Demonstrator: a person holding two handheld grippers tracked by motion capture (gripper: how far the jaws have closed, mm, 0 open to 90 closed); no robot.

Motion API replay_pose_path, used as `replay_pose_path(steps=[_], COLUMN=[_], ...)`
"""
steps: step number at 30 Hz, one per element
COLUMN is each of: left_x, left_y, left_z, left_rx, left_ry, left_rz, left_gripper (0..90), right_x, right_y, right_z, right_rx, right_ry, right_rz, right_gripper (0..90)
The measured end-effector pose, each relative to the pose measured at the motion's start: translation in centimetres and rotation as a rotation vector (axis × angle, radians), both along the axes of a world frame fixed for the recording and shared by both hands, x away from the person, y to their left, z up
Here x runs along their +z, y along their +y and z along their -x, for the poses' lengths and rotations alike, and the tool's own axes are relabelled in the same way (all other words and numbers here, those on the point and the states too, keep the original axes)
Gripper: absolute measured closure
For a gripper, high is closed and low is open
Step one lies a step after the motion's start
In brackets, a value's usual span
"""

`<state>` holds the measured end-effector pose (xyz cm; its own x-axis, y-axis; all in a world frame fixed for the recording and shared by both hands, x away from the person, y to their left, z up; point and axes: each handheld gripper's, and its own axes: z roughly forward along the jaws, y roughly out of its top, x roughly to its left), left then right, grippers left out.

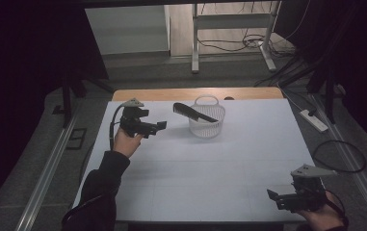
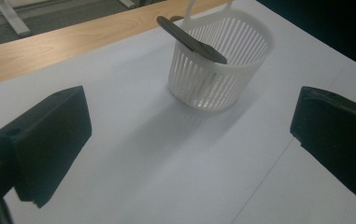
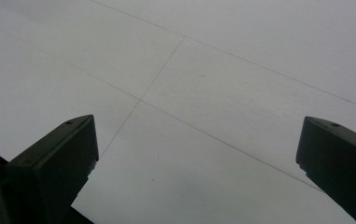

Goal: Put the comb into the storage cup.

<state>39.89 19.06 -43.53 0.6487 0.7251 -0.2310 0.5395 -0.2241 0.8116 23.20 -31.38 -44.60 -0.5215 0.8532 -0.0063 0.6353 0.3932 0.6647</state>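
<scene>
The comb [image 1: 194, 112] rests slanted in the white basket [image 1: 207, 126] near the tabletop's [image 1: 195, 168] far edge. Your left gripper [image 1: 161, 126] hovers just left of it, jaws apart and empty; your right gripper [image 1: 273, 196] sits at the near right corner, jaws apart.

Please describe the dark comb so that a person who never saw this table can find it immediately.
On the white table, look near the far edge for the white slotted basket. The comb lies tilted across its rim, one end sticking out. It is the only dark, flat thing there.
</scene>
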Motion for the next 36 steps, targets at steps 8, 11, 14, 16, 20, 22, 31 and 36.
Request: replay_pose_path(steps=[8,11,14,16,20,22,31,36], left_x=[0.0,0.0,-0.1,-0.2,-0.3,-0.3,-0.4,-0.4], left_y=[0.5,0.7,0.9,1.0,1.0,1.0,0.9,0.9], left_z=[0.7,1.0,1.3,1.6,2.0,2.2,3.1,3.6], left_rx=[0.0,0.01,0.018,0.02,0.014,0.01,0.01,0.006], left_ry=[0.014,0.014,0.015,0.018,0.023,0.024,0.02,0.021], left_rz=[0.017,0.018,0.023,0.022,0.014,0.005,-0.008,-0.011], left_gripper=[0.0,0.0,0.0,0.0,0.0,0.0,0.0,0.0], right_x=[0.0,0.0,0.0,0.0,0.0,0.0,0.0,0.0], right_y=[0.0,0.0,0.0,0.0,0.0,0.1,0.1,0.1], right_z=[0.0,0.0,0.0,0.0,0.0,0.0,0.0,0.0], right_rx=[0.001,0.0,0.0,0.0,0.0,0.003,0.009,0.007], right_ry=[-0.002,0.0,0.0,0.003,0.002,0.001,0.008,0.007], right_rz=[0.003,0.002,0.004,0.002,0.004,0.008,0.008,0.007], right_gripper=[0.0,0.0,0.0,0.0,0.0,0.0,0.0,0.0])
